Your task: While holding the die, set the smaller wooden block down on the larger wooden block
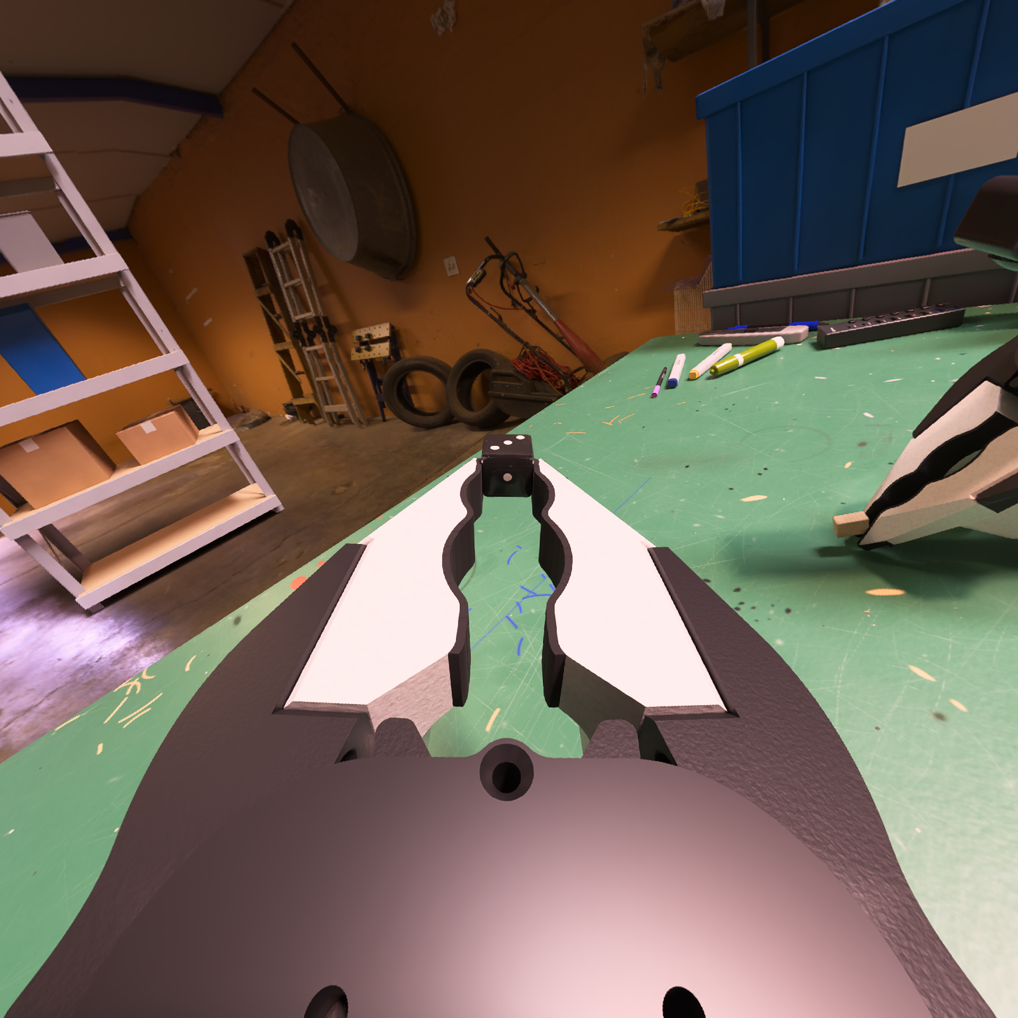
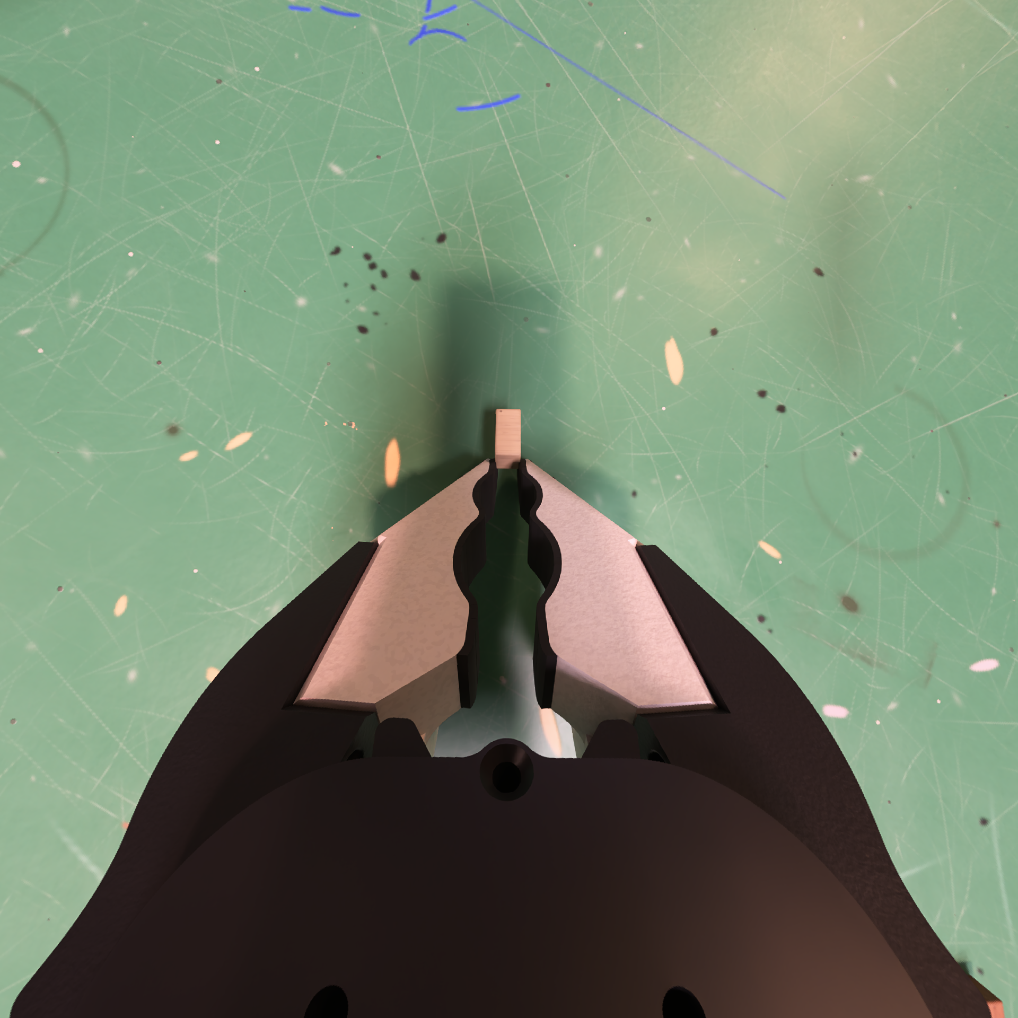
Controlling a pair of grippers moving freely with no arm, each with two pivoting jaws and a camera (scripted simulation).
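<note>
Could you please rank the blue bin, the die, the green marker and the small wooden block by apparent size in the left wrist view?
1. Blue bin
2. Green marker
3. Die
4. Wooden block, partly hidden by the right gripper

Marker versus die is unsure: the die is nearer.

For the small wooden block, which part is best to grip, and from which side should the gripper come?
Grip the small wooden block across its two narrow, flat, parallel sides, near one end, coming along its length. The right gripper already pinches it this way, so the far end sticks out free for placing.
</note>
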